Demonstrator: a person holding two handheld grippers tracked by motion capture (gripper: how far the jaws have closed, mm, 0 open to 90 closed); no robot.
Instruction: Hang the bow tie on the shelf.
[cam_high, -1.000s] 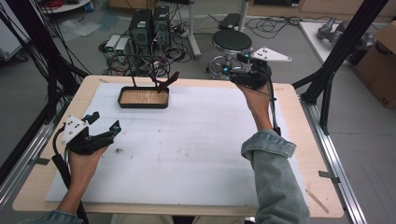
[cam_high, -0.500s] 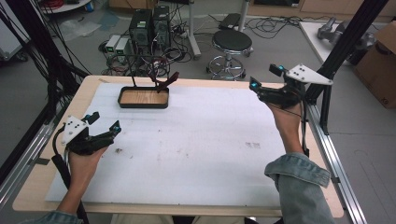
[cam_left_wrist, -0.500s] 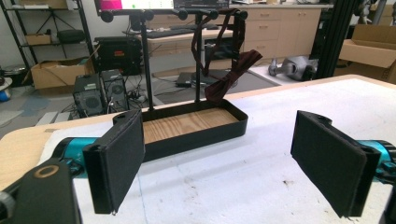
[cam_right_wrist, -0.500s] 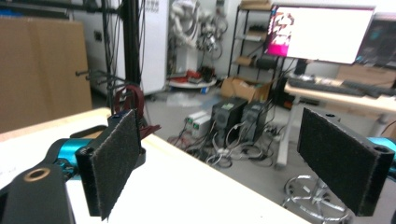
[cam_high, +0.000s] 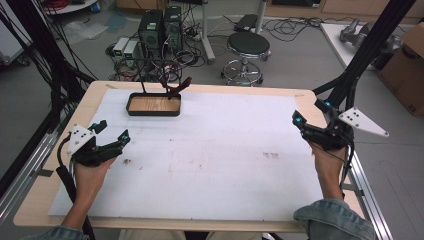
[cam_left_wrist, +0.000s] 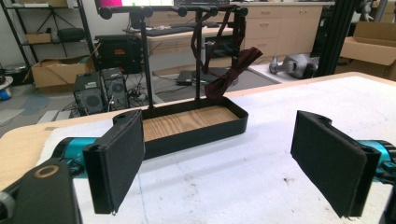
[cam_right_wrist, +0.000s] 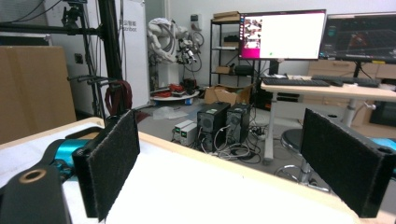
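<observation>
Both grippers hang empty with jaws wide — the left gripper (cam_high: 111, 141) at the left edge of the high view, the right gripper (cam_high: 309, 117) at the right edge. The dark red bow tie (cam_left_wrist: 234, 73) hangs on the rack (cam_left_wrist: 196, 51) above the wooden tray (cam_high: 153, 104), upper left. Likely the piece to handle — approach slowly, pinch the fabric, don't tip the rack.

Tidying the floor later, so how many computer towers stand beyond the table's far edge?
2: two black towers side by side on the floor past the table, the left tower and the right tower. Others may be hidden.
</observation>
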